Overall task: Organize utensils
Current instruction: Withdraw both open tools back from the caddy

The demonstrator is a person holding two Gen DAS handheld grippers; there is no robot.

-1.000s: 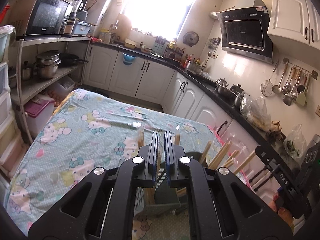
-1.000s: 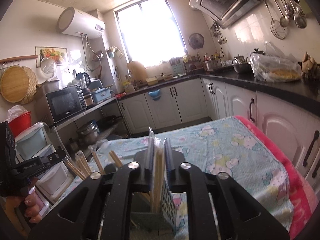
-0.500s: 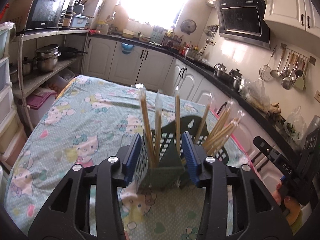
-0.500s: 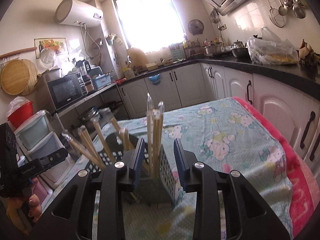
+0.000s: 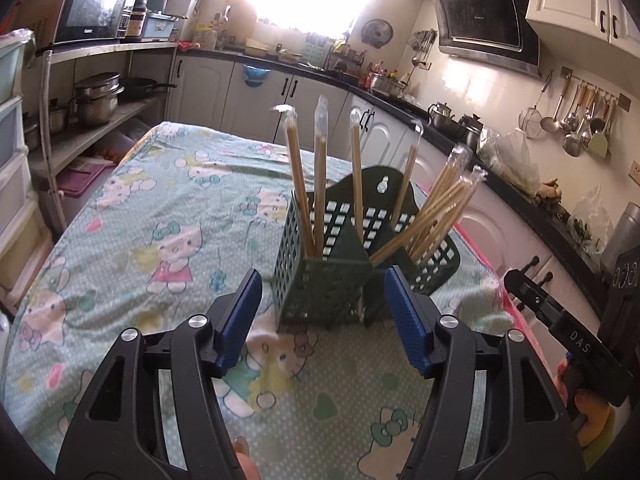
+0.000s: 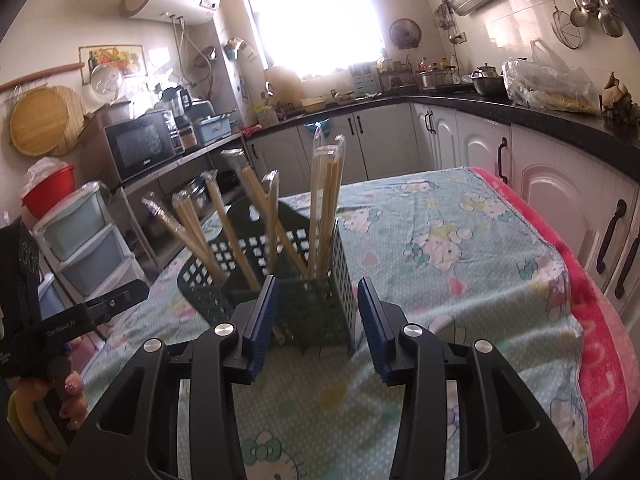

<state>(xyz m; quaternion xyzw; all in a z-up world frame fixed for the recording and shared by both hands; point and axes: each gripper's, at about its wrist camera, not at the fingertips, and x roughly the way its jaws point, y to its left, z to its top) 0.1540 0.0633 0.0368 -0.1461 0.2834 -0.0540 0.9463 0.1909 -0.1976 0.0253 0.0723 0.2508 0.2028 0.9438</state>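
We see the green utensil holder (image 5: 320,288) standing on the cartoon-print tablecloth (image 5: 160,240) at twelve o'clock, wrapped chopsticks (image 5: 320,168) upright inside. Our left gripper (image 5: 324,320) has just been opening, empty; at three o'clock, our right gripper (image 6: 316,320) too, jaws apart, gripping nothing.

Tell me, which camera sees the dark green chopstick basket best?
The left wrist view. There the green basket stands whole between the open tool's pads, both compartments and the tall back panel showing. In the right wrist view the basket is partly hidden behind the blue pads, and the sticks look blurred.
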